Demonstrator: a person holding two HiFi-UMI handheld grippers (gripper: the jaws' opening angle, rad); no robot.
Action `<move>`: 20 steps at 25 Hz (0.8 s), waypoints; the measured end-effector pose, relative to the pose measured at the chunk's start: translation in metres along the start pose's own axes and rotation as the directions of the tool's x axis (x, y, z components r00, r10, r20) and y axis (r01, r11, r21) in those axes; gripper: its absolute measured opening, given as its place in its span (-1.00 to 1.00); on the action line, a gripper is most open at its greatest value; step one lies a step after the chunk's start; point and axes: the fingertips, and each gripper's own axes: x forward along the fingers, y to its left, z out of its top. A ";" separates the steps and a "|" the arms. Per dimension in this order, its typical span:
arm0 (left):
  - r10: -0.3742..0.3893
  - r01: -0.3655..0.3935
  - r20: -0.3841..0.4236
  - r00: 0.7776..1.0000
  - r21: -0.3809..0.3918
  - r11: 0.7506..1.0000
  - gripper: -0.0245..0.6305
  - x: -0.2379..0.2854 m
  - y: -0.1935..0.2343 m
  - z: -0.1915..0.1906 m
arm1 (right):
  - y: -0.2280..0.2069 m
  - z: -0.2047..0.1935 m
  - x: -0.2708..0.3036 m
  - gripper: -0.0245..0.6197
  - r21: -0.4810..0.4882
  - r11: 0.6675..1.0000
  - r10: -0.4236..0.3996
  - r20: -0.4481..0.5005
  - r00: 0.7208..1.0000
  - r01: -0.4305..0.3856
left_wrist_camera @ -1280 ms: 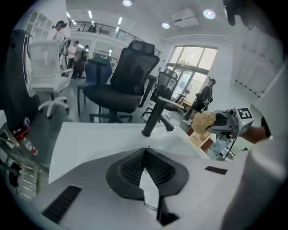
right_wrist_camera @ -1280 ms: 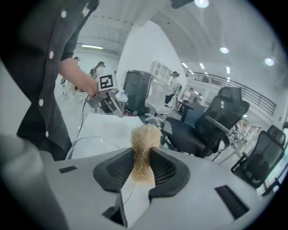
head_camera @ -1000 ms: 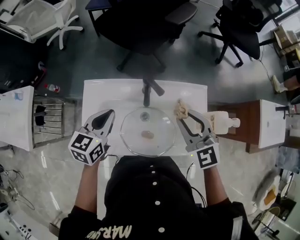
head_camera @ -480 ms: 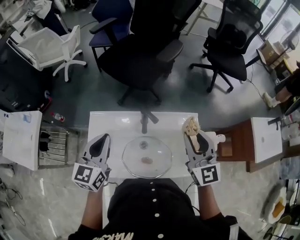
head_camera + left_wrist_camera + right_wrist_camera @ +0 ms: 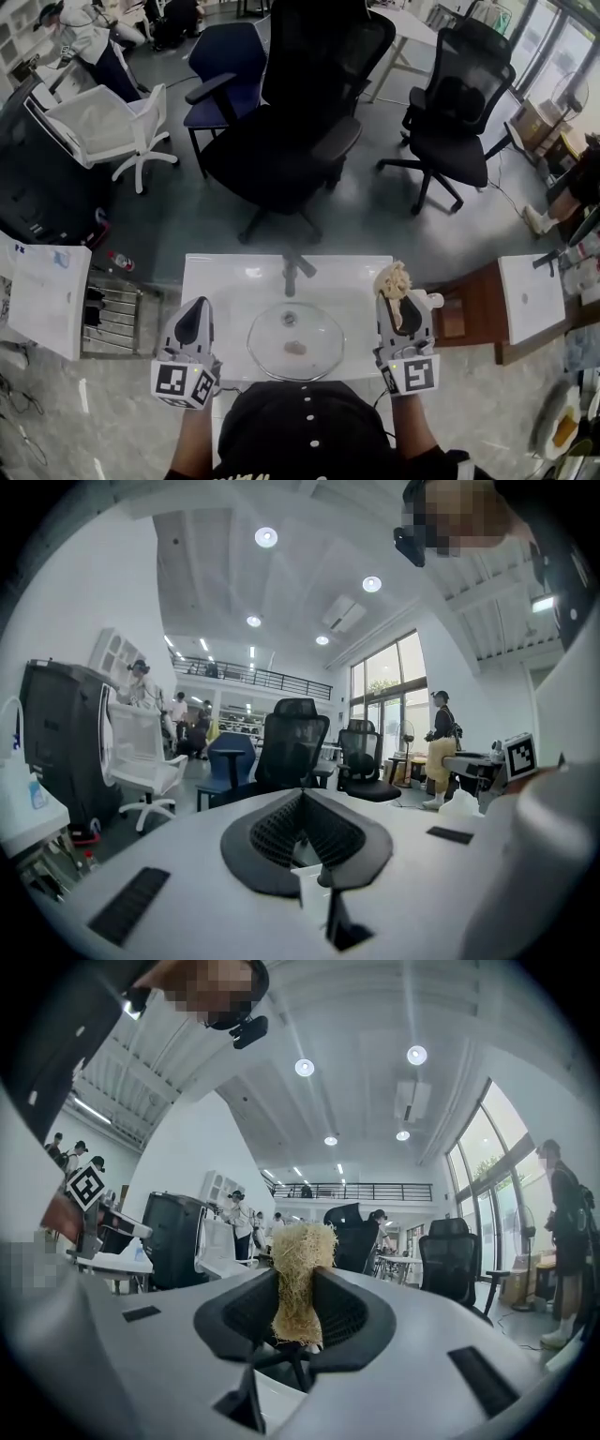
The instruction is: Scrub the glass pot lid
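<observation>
Head view: round clear glass pot lid (image 5: 295, 339) lying flat in white sink basin (image 5: 225, 281), likely awaiting scrubbing. Right gripper (image 5: 395, 298) pinching tan fibrous loofah scrubber (image 5: 392, 278), hovering beside lid, not touching. Left gripper (image 5: 196, 307) idling opposite, jaws pressed together, gripping nothing.

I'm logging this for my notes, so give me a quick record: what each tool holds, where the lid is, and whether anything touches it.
left tool: shut, empty
right tool: shut on fibrous scrubber
glass lid: lying in the sink, near the faucet
contact: none; one tool on each side of the lid, both clear of it
</observation>
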 end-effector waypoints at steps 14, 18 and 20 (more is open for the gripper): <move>-0.004 0.004 -0.007 1.000 0.037 0.999 -0.85 0.004 0.001 0.002 | 0.009 0.002 0.006 -0.54 0.019 1.000 0.000 -0.003 1.000 0.000; -0.004 0.005 -0.019 1.000 0.042 0.999 -0.85 0.008 0.001 0.002 | 0.011 0.002 0.010 -0.54 0.039 0.999 0.015 -0.003 1.000 -0.015; -0.008 0.008 -0.018 1.000 0.040 0.999 -0.85 0.009 0.000 0.004 | 0.013 0.005 0.011 -0.54 0.043 0.999 0.016 0.000 1.000 -0.016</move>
